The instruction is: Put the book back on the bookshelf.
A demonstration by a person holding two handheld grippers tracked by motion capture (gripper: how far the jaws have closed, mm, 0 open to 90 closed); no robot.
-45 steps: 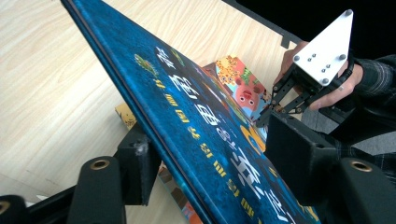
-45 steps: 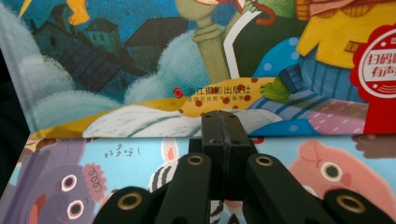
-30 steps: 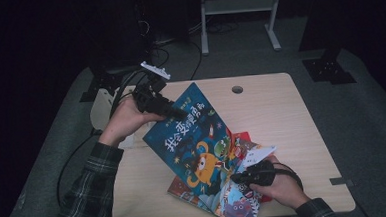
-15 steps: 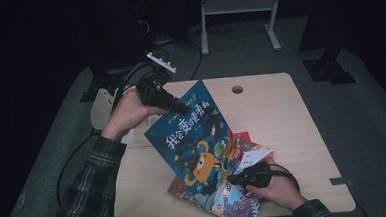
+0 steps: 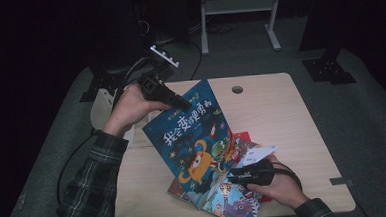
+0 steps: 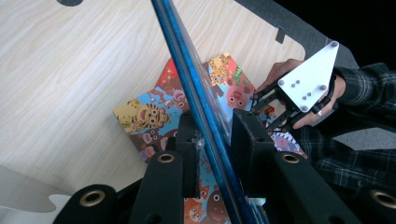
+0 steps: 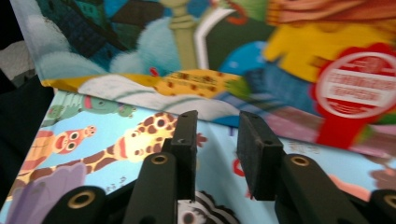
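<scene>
A blue picture book (image 5: pixel 192 138) stands tilted up off the wooden table (image 5: pixel 281 114), and my left gripper (image 5: pixel 180 101) is shut on its top edge. In the left gripper view the book's thin edge (image 6: pixel 187 60) runs between the jaws of that gripper (image 6: pixel 215 137). Below lies a flat animal picture book (image 5: pixel 231 204) (image 6: pixel 149 116). My right gripper (image 5: pixel 237 176) rests low on that book beside the blue book's lower corner. In the right gripper view it (image 7: pixel 217 135) is open over the giraffe page (image 7: pixel 116 135), and the blue book's back cover (image 7: pixel 280 51) rises just ahead.
A red book (image 5: pixel 242 137) peeks out beneath the pile. The table has a cable hole (image 5: pixel 237 89) at the back and a tape mark (image 5: pixel 337 181) at the right edge. A white plate (image 5: pixel 98 108) lies by the left edge. A metal frame (image 5: pixel 238 6) stands behind.
My left gripper has lifted the blue book's top edge slightly higher and farther back. The right gripper has slid a little left toward the book's lower corner.
</scene>
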